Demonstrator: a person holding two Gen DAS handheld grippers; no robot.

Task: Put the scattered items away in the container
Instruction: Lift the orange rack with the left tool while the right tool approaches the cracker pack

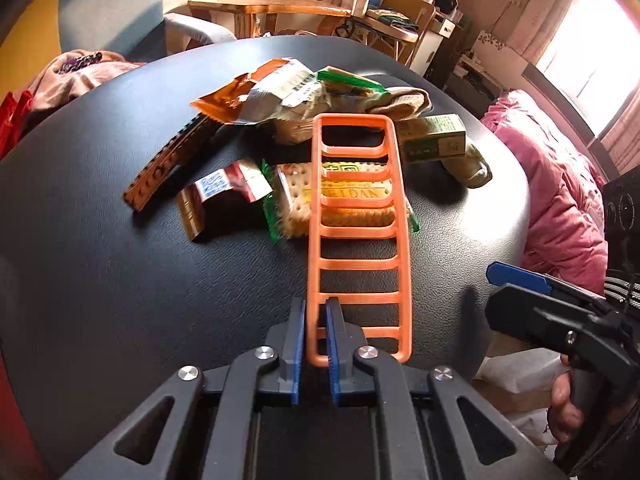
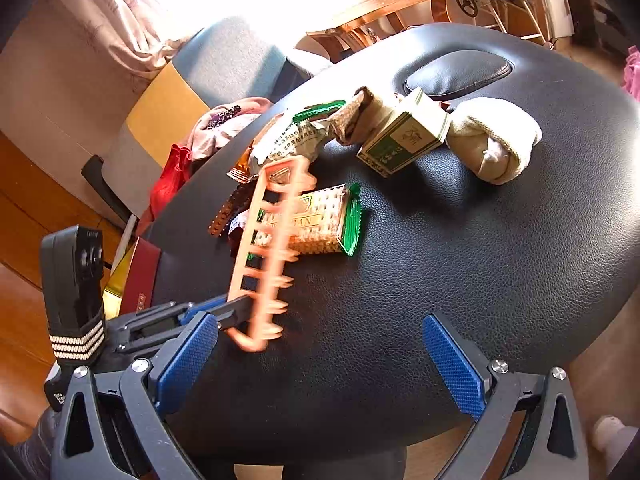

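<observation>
While the left gripper [image 1: 316, 336] clamps one rail of an orange ladder-shaped rack [image 1: 358, 236], the rack stretches toward twelve o'clock over a cracker packet [image 1: 296, 200] on the black padded table [image 1: 140, 280]. At two o'clock lie a green box [image 1: 434, 140] and a sock [image 1: 472, 168]. The right gripper [image 2: 320, 360] hangs spread apart, holding nothing.

I read only "EIDAN", partly hidden, on the yellow label of the cracker packet [image 1: 296, 196]; other print I cannot make out.
</observation>
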